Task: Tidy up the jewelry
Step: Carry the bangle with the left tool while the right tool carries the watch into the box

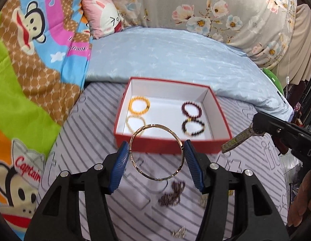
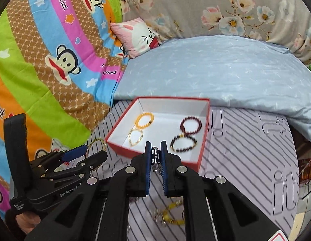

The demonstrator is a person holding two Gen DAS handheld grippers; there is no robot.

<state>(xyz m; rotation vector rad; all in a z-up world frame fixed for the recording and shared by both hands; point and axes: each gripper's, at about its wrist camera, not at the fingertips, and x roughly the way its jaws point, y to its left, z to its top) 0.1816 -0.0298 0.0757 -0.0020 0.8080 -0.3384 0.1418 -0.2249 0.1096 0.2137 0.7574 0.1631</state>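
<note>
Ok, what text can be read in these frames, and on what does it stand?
"Captain": monkey quilt, by the cartoon monkey.
"Daul frank": same quilt's pink stripe, right wrist view.
"GenRobot.AI": left gripper body, right wrist view.
"it": large outlined letters on the striped sheet.
"DA", cut off: right gripper body, left wrist view.
Small white label on the left gripper's handle: too small to read.

left wrist: close, angled down over bed | right wrist: likewise (from right) | shared: box (image 1: 221, 128) (image 2: 203, 140)

One red box (image 1: 169, 147) holding four beaded bracelets (image 1: 139, 104); one gold bangle (image 1: 156, 152); one metal watch band (image 1: 238, 139); two hand-held grippers (image 1: 156, 156)
</note>
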